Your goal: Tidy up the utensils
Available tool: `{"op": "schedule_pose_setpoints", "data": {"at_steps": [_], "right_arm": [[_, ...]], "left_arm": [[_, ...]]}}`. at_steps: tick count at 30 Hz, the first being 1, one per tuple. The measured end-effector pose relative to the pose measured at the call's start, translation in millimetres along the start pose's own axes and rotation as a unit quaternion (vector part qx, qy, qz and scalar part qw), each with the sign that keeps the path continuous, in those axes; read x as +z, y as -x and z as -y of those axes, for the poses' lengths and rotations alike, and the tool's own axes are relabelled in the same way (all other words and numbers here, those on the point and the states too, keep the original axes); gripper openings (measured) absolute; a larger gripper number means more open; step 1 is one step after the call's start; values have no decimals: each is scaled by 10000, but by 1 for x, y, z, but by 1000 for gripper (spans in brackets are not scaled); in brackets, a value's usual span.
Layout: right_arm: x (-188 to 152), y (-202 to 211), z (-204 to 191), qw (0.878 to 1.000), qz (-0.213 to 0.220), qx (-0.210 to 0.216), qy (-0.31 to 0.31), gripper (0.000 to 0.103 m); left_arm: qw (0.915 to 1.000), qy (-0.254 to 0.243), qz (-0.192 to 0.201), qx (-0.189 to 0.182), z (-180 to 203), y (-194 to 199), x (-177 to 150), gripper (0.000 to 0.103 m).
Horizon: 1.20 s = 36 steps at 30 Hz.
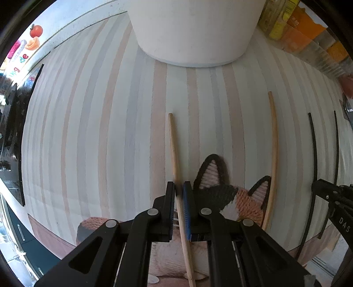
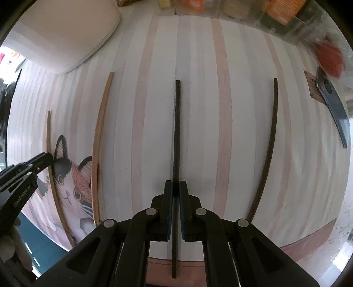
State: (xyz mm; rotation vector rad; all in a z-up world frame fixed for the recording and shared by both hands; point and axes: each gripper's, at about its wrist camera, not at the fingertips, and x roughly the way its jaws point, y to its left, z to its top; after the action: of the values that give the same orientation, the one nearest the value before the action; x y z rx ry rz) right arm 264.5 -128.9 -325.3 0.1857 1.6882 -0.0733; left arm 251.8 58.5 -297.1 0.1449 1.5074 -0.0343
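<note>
a pale wooden chopstick is clamped between the closed jaws of the left gripper, and a thin black chopstick is clamped by the right gripper. both are gripped near mid-length over the striped pastel tablecloth, probably for balance. their mates, a second wooden chopstick and a second black chopstick, lie apart on the cloth, presumably to be paired by colour.

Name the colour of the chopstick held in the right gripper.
Black chopstick, seen best in the right wrist view.

Hidden and cut-off items

The white container is cut off by the top edge; packages behind are blurred; the cat coaster is partly covered by the left gripper.
</note>
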Motion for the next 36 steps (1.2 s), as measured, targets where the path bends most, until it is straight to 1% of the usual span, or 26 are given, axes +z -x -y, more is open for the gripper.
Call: {"op": "schedule_pose_setpoints", "data": {"at_steps": [1, 2, 5, 7, 10, 11, 12, 14, 16, 19, 23, 26, 36], "right_arm": [[2, 0, -2, 10000, -12, -34, 24, 6], [-10, 1, -6, 10000, -13, -56, 31, 6], [-7, 4, -20, 9999, -23, -140, 43, 6], [-8, 1, -28, 9998, -17, -184, 48, 6], [-10, 0, -36, 9997, 12, -240, 18, 6], [-9, 0, -38, 9998, 77, -193, -1, 6], [-14, -3, -39, 9998, 114, -138, 0, 6], [-14, 1, -41, 9998, 167, -86, 14, 6], [-13, 3, -47, 9997, 189, -134, 39, 6], [-8, 4, -58, 9997, 108, -197, 102, 6], [-1, 5, -64, 9997, 35, -207, 115, 6], [4, 5, -70, 9994, -13, -313, 156, 6], [2, 4, -78, 9993, -16, -353, 148, 6]], "left_arm": [[10000, 7, 9, 3, 2, 1, -1, 5], [10000, 21, 10, 6, 11, 1, -2, 5], [10000, 16, 18, 15, 19, 4, -7, 5], [10000, 41, 25, 6, 18, 5, -8, 5], [9992, 357, -58, -156, 9, 6, -4, 5], [9982, 530, -111, -256, 5, 6, -2, 4], [9977, 591, -141, -312, 2, 8, 0, 4], [9978, 547, -170, -344, 1, 8, 2, 5], [9985, 406, -170, -323, 4, 8, 3, 5], [9993, 238, -159, -256, 8, 8, 3, 5], [9995, 195, -163, -197, 14, 8, 4, 5], [9996, 158, -154, -165, 21, 6, 4, 5], [9998, 83, -131, -128, 23, 4, 2, 5]]}}
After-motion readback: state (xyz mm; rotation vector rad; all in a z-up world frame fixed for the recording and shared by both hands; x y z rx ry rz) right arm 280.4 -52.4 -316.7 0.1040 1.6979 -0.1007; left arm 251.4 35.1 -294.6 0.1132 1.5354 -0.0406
